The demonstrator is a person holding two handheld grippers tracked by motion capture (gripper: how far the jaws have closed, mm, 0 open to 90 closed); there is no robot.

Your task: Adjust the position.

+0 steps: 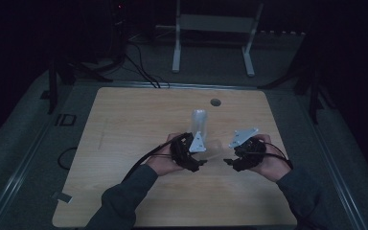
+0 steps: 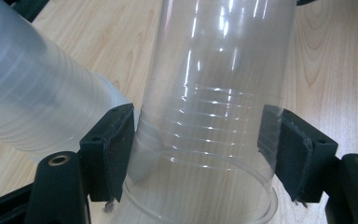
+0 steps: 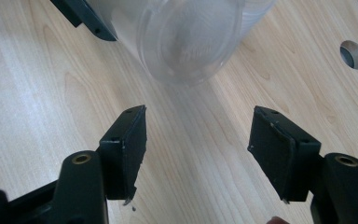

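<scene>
One clear cup (image 2: 209,121) cut off, left claw (image 2: 198,154) clamped.

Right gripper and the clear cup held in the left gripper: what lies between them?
Nothing but bare wooden table. In the right gripper view the right gripper stands open and empty, short of the clear cup's base; the left gripper is clamped on that cup.

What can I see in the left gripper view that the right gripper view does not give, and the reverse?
Left gripper view: the left hand-held gripper closed on the clear cup near its rim, with a frosted cup stack beside it. Right gripper view: the right hand-held gripper open, nothing between its jaws, the cup's base facing it, and a hole in the table. Both: the cup and the wooden table.
</scene>
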